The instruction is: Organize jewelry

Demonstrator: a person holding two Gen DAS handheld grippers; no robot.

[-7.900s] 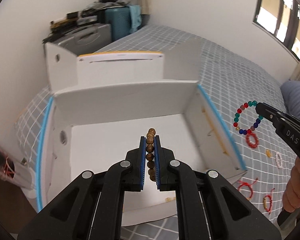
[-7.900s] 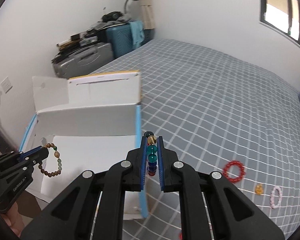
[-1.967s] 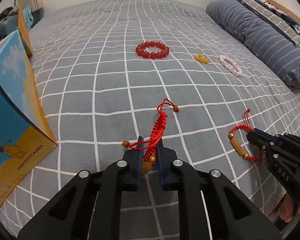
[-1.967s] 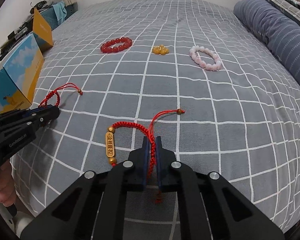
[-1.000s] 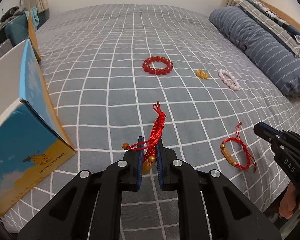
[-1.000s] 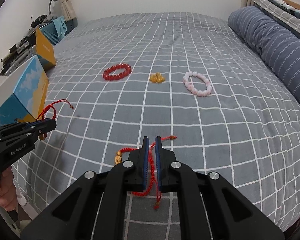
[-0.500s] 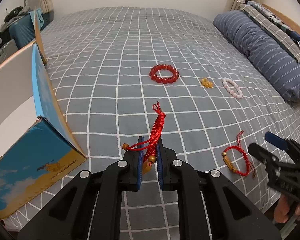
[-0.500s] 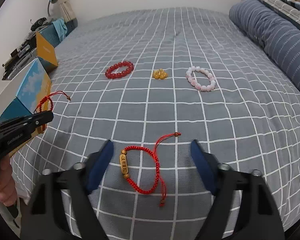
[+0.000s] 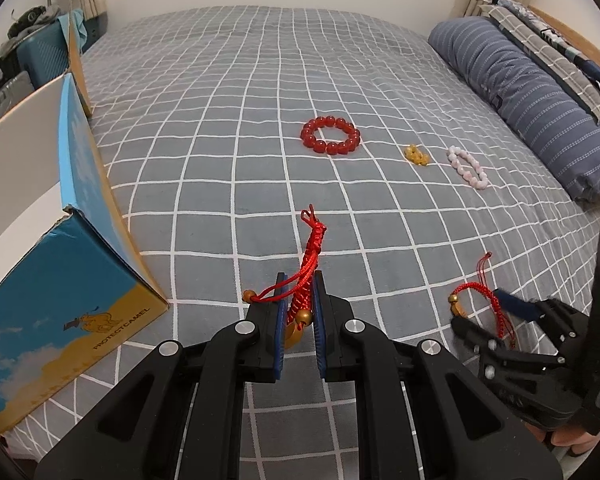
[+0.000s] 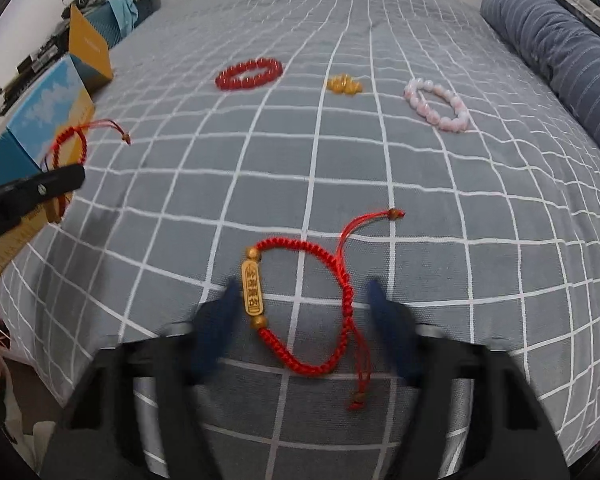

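My left gripper (image 9: 298, 312) is shut on a red cord bracelet (image 9: 310, 264) with gold beads and holds it above the grey checked bed; it also shows in the right wrist view (image 10: 66, 148). My right gripper (image 10: 302, 308) is open, its blurred blue fingers on either side of a second red cord bracelet with a gold charm (image 10: 304, 300) that lies flat on the bed. In the left wrist view that bracelet (image 9: 480, 300) lies at the tips of the right gripper (image 9: 496, 312). An open blue and yellow box (image 9: 72, 240) stands at the left.
On the bed farther away lie a red bead bracelet (image 9: 331, 135), a small amber piece (image 9: 417, 155) and a pink bead bracelet (image 9: 468, 168). A striped pillow (image 9: 540, 92) lies along the right. Suitcases (image 9: 16, 64) stand at the far left beyond the bed.
My right gripper has opened and let go of the charm bracelet, which now lies on the bed, and it has come down close over it. My left gripper keeps its bracelet lifted.
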